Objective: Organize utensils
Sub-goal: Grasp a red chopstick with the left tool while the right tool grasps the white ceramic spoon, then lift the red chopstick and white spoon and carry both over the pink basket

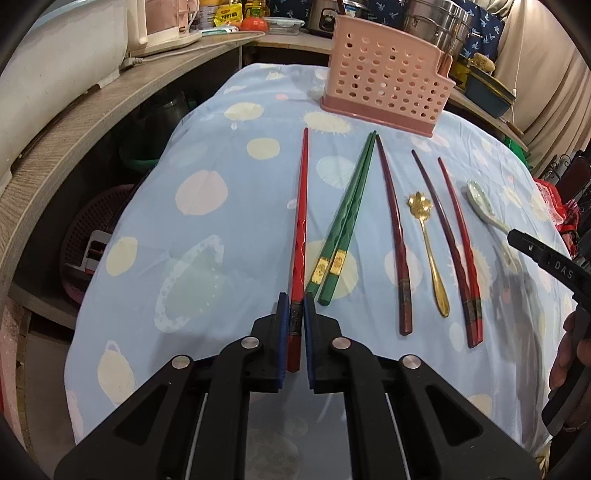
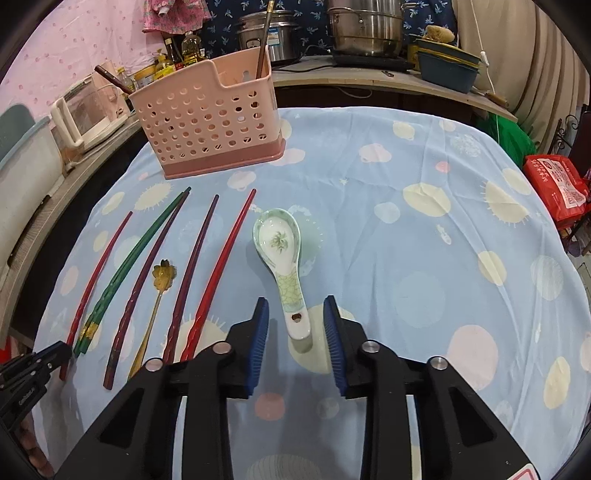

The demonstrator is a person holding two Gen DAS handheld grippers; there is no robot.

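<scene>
In the left wrist view my left gripper (image 1: 295, 301) is shut on the thick end of a red chopstick (image 1: 302, 206) that lies on the blue tablecloth. To its right lie a green chopstick pair (image 1: 347, 218), dark red chopsticks (image 1: 391, 229), a gold spoon (image 1: 430, 251) and a white ceramic spoon (image 1: 480, 203). In the right wrist view my right gripper (image 2: 296, 301) stands open astride the handle of the ceramic spoon (image 2: 277, 240), with its pads apart from it. The pink perforated utensil basket (image 2: 207, 118) stands upright at the far side.
The round table wears a blue spotted cloth (image 2: 406, 258). A wooden counter behind holds steel pots (image 2: 364, 29), oil bottles and a blue basin (image 2: 447, 70). A red package (image 2: 557, 188) lies off the right edge. A utensil handle stands in the basket.
</scene>
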